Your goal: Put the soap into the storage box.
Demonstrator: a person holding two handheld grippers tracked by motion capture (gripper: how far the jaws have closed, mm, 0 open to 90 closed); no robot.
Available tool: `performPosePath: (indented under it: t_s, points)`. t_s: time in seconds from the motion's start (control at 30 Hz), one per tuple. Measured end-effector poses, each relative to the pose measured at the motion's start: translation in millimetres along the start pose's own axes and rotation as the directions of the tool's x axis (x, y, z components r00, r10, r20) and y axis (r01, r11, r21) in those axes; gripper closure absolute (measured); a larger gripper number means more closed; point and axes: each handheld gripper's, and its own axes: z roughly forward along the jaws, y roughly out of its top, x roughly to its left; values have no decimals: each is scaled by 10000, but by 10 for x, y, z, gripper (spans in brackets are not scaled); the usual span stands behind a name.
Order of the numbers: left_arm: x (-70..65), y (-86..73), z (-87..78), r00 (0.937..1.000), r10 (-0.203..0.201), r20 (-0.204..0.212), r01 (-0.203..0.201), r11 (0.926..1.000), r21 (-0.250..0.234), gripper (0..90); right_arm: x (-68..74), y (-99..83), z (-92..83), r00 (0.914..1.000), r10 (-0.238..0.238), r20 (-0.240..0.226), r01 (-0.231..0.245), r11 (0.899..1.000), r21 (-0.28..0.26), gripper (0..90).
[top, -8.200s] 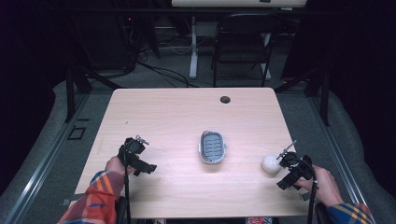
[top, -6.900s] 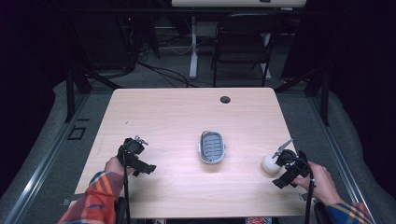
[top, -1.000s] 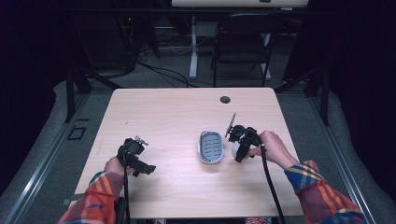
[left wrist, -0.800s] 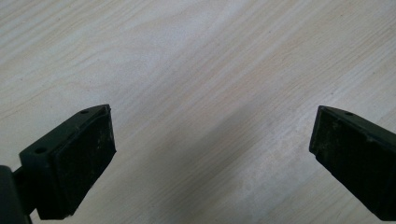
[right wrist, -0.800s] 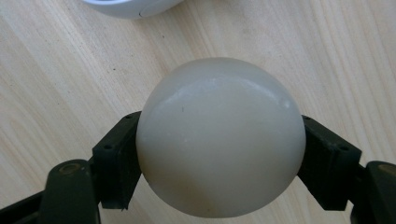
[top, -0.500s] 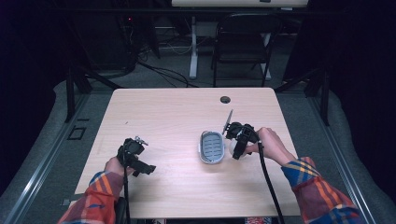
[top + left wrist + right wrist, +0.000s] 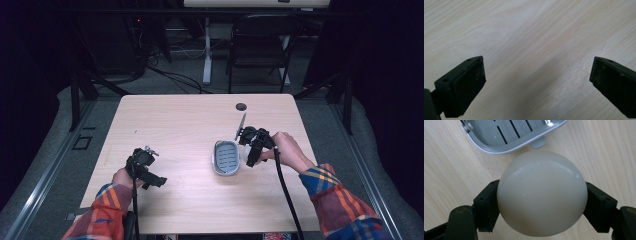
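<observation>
Beside the slotted grey dish (image 7: 509, 135), right hand-held gripper (image 7: 541, 200) clamps a seemingly round ball (image 7: 541, 192).

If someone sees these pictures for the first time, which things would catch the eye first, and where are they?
The eye goes first to the round white ball, clamped between the jaws of the right hand-held gripper and held just beside the grey slotted dish near the middle of the wooden table. After that comes the left hand-held gripper, its jaws wide apart over bare wood at the table's front left.
</observation>
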Motion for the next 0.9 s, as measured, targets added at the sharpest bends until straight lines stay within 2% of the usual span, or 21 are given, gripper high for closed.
performPosePath:
  t_s: [0.33,0.9]
  points:
    - [3,6,5,10000,-8,61,8,10000,-9,2,-10,82,-93,9999,-96,112,96,9999,48,242]
    - [7,4,11,10000,-11,76,11,10000,2,2,19,357,-181,9990,-419,129,420,9991,-94,242]
